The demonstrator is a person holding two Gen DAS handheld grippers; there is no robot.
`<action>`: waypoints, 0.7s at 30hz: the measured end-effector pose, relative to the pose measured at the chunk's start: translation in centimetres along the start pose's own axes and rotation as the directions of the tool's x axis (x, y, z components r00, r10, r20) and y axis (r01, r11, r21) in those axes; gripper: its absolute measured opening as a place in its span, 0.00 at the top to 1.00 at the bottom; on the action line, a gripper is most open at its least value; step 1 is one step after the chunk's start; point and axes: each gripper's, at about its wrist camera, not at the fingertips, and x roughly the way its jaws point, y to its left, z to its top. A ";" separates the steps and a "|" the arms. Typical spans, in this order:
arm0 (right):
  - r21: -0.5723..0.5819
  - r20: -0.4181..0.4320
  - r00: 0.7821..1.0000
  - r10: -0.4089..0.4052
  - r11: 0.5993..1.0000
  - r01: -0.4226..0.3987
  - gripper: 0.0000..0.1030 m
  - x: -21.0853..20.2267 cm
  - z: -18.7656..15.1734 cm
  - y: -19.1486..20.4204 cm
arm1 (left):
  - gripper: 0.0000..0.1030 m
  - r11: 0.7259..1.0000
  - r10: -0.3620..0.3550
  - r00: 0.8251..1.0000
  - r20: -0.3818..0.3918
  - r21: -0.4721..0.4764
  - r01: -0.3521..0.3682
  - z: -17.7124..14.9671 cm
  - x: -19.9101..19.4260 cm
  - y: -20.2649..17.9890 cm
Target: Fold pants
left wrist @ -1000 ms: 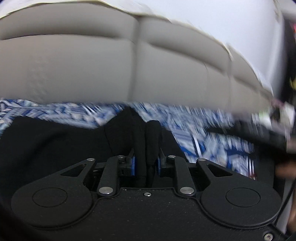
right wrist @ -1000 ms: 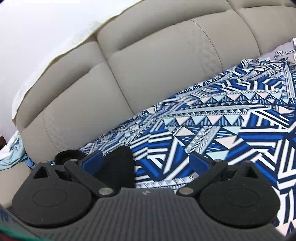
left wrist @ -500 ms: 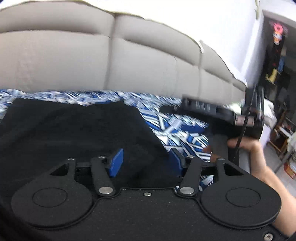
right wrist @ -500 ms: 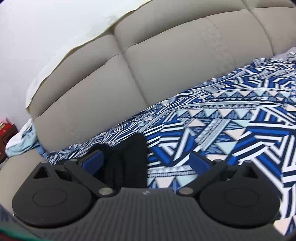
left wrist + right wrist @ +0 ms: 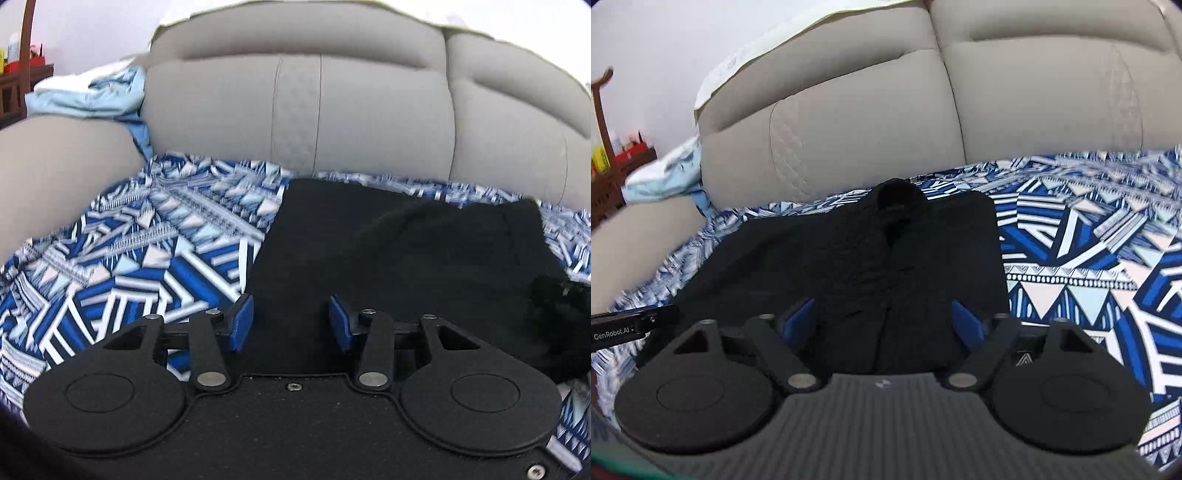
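Observation:
The black pants (image 5: 406, 251) lie folded into a flat rectangle on the blue-and-white patterned cover; they also show in the right wrist view (image 5: 871, 258), with a small bump at their far edge. My left gripper (image 5: 291, 325) is open and empty over the pants' near left edge. My right gripper (image 5: 886, 325) is open and empty, just above the pants' near edge. The left gripper's body (image 5: 624, 328) shows at the left edge of the right wrist view.
The patterned cover (image 5: 140, 258) lies over the seat of a beige sofa, whose backrest (image 5: 369, 122) stands right behind the pants. The sofa arm (image 5: 55, 166) is at the left, with light blue cloth (image 5: 92, 96) piled on it. A dark wooden shelf (image 5: 613, 162) stands beyond.
My left gripper was shut on a fold of the pants and has let go and opened. Both grippers have swung to face the folded pants, which now lie flat.

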 end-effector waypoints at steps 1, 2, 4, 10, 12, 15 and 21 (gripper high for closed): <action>-0.003 0.004 1.000 -0.016 1.000 0.016 0.43 -0.2 -0.1 0.0 | 0.59 1.000 0.002 1.000 -0.004 0.008 -0.002 -0.2 0.2 -0.1; 0.009 0.003 1.000 -0.019 1.000 0.019 0.55 -0.5 -0.2 -0.2 | 0.59 1.000 0.009 1.000 0.005 0.023 -0.009 -0.5 0.2 -0.3; 0.055 0.021 1.000 -0.018 0.998 0.017 0.75 -1.4 -0.2 -1.3 | 0.59 0.999 0.008 1.000 0.012 0.051 -0.009 -0.9 -0.1 -0.6; 0.036 0.010 0.993 -0.122 0.992 0.121 0.97 -3.2 -1.1 -2.1 | 0.59 0.992 0.013 1.000 0.010 0.128 -0.014 -1.3 -0.6 -2.5; 0.052 0.001 0.990 -0.144 0.988 0.143 0.97 -3.4 -1.3 -2.7 | 0.59 0.991 0.017 1.000 0.015 0.130 -0.019 -1.4 -0.8 -2.7; 0.064 0.061 0.989 -0.136 0.989 0.133 0.86 -4.2 -1.2 -3.1 | 0.59 0.991 0.015 1.000 0.019 0.131 -0.018 -1.5 -0.8 -2.7; 0.092 0.165 0.986 0.000 0.996 -0.015 0.33 -5.1 -1.4 -1.9 | 0.58 0.992 0.003 1.000 0.022 0.122 -0.005 -1.5 -0.7 -2.4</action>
